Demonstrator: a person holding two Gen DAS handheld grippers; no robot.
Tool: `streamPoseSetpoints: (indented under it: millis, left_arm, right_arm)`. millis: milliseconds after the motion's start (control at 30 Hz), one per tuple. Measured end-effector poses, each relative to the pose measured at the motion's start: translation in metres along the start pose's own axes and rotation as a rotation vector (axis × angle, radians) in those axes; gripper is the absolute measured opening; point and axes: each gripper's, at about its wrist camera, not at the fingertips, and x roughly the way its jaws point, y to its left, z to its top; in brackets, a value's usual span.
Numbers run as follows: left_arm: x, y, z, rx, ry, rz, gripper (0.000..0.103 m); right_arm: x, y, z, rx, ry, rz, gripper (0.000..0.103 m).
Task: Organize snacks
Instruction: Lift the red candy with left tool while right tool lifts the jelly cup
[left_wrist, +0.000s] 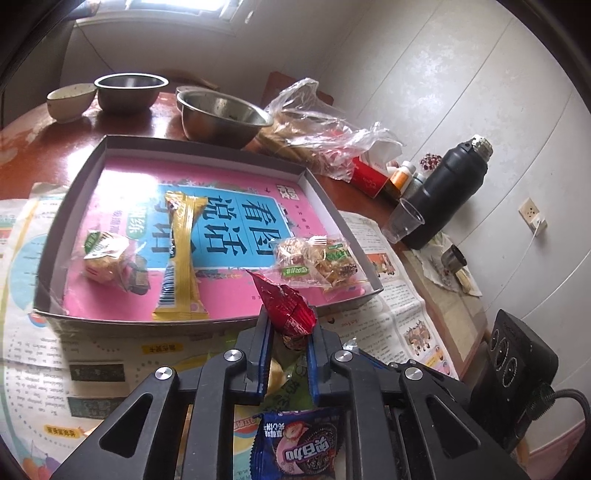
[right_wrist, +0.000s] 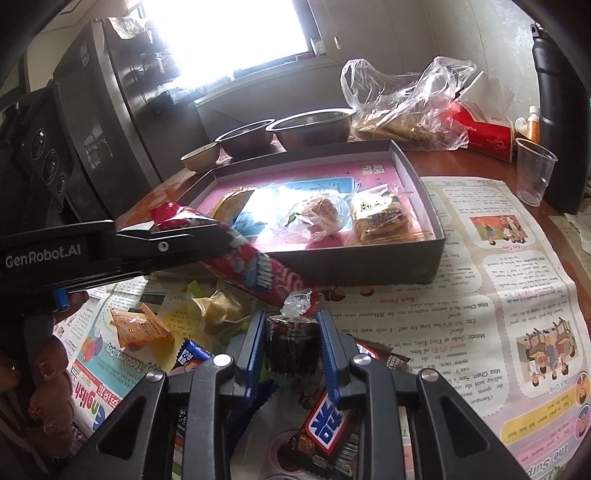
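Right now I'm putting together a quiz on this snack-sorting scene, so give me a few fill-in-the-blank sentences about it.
1. The left gripper is shut on a long snack in a ____ wrapper.
2. The yellow snack bar lies inside the grey ____.
3. The right gripper is shut on a small dark ____ snack.
4. Beside the black flask stands a clear plastic ____.

Missing words: red; box; brown; cup

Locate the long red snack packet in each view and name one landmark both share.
Left wrist view: red snack packet low centre, clamped end-on in the left gripper.
Right wrist view: same packet runs diagonally left of centre, below the box.
Shared landmark: grey box with pink lining.
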Motion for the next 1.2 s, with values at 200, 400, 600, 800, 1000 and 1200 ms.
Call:
streamPoseSetpoints:
  millis: [200, 400, 600, 800, 1000, 1200]
  left_arm:
    - [-0.015, -0.002, 0.001, 0.006, -0.032, 0.007, 0.016]
    - [-0.028, -0.003, 0.003, 0.004, -0.063, 0.008, 0.016]
    - [-0.038, -0.004, 0.006, 0.003, -0.088, 0.012, 0.016]
    - [-0.045, -0.004, 0.007, 0.004, -0.103, 0.012, 0.016]
    - [-0.051, -0.003, 0.008, 0.002, -0.116, 0.009, 0.016]
    - [-0.051, -0.001, 0.01, -0.003, -0.121, 0.009, 0.016]
  right_arm:
    - [-0.009, 0.0, 0.002, 0.002, -0.024, -0.008, 0.028]
    - [-0.014, 0.0, 0.005, 0.003, -0.037, -0.009, 0.028]
    - [-0.021, 0.001, 0.007, 0.002, -0.055, -0.012, 0.028]
    - [-0.026, 0.002, 0.01, 0.002, -0.071, -0.016, 0.028]
    - [-0.03, 0.002, 0.015, 0.004, -0.088, -0.022, 0.028]
    - [-0.038, 0.002, 0.023, 0.008, -0.114, -0.027, 0.028]
